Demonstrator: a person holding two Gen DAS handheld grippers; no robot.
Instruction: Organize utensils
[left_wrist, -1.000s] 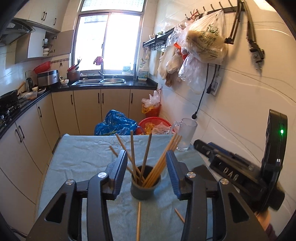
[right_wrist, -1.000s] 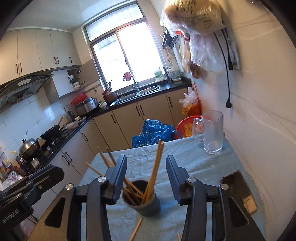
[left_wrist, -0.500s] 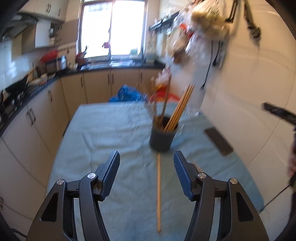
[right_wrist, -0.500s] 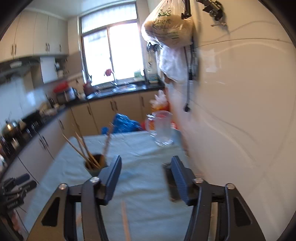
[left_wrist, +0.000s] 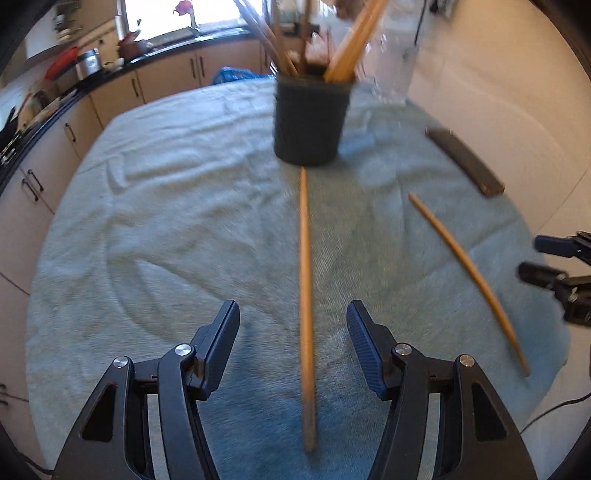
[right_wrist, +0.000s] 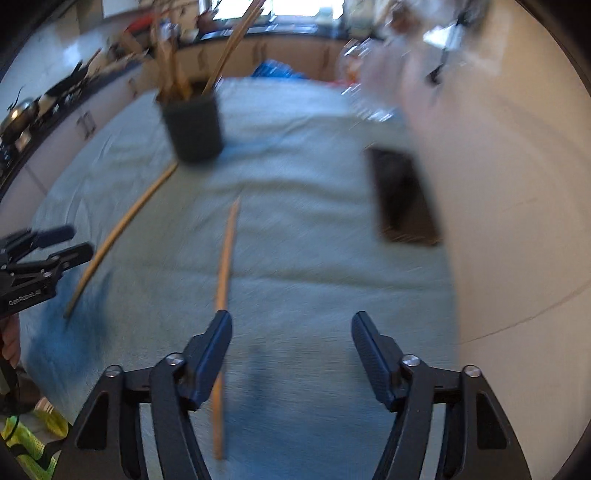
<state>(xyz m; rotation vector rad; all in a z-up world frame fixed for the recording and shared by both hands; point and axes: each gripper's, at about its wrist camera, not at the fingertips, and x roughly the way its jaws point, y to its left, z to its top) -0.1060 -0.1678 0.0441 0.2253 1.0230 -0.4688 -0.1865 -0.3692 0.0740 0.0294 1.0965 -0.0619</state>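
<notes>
While both grippers gape wide and empty, two chopsticks lie before the holder (left_wrist: 310, 122).
Left gripper (left_wrist: 293, 334) straddles one chopstick (left_wrist: 306, 302); right gripper (right_wrist: 291, 341) overlaps another chopstick (right_wrist: 226, 254); motion blurs the holder.

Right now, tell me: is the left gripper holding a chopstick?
No. The left gripper is open, and the chopstick lies on the cloth between its fingers.

My table (left_wrist: 155, 206) is covered by a pale blue-green towel, wrinkled on its left side. Directly on it I see a dark cup (left_wrist: 312, 118) full of chopsticks, two loose chopsticks, one (left_wrist: 306, 306) running straight from the cup's base, the other (left_wrist: 469, 273) to its right, a dark slab (left_wrist: 465, 160) by the wall, and a blurred clear jug (left_wrist: 393, 70).
</notes>
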